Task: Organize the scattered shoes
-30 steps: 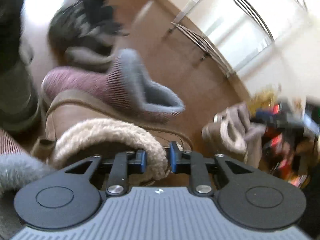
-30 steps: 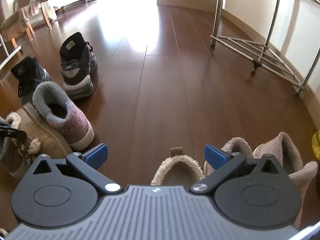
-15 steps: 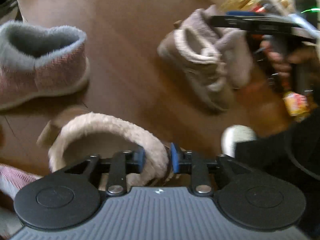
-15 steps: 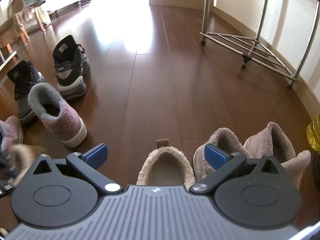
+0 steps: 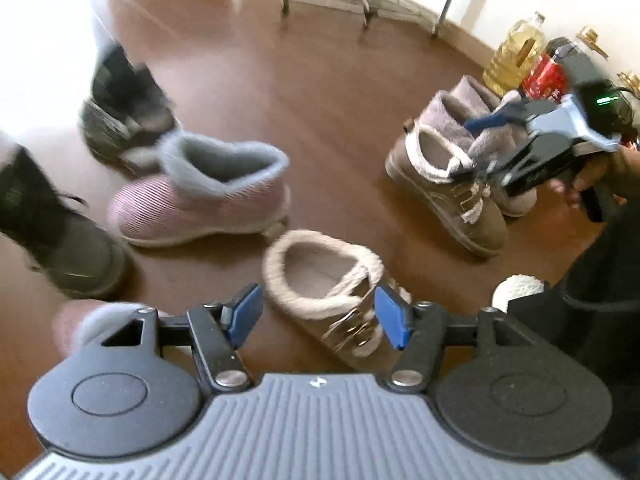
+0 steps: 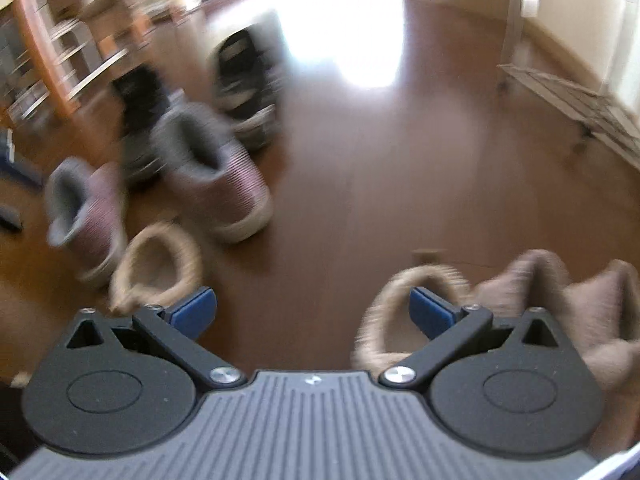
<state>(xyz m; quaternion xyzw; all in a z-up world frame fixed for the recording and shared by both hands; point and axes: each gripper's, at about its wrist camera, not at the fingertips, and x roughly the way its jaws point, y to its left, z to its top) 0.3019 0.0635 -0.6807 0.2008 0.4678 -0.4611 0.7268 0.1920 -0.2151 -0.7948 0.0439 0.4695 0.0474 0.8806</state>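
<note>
Left gripper [image 5: 318, 316] jaws just opening over the tan boot [image 5: 324, 280], nothing gripped; right gripper [image 6: 312, 312] gapes empty — next, pair it beside its mate [image 5: 444, 184]

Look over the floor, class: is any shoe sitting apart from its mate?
Yes. One tan fleece-lined boot lies alone below the open left gripper, while its mate stands by the grey boots near the right gripper.

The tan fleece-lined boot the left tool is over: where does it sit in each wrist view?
Left wrist: the tan fleece-lined boot stands low at centre on the floor, between the spread blue pads of the left tool, untouched.
Right wrist: blurred, lower left, just above the right tool's left pad.
Shared landmark: the pink ribbed boot with grey lining, beside it in both.
</note>
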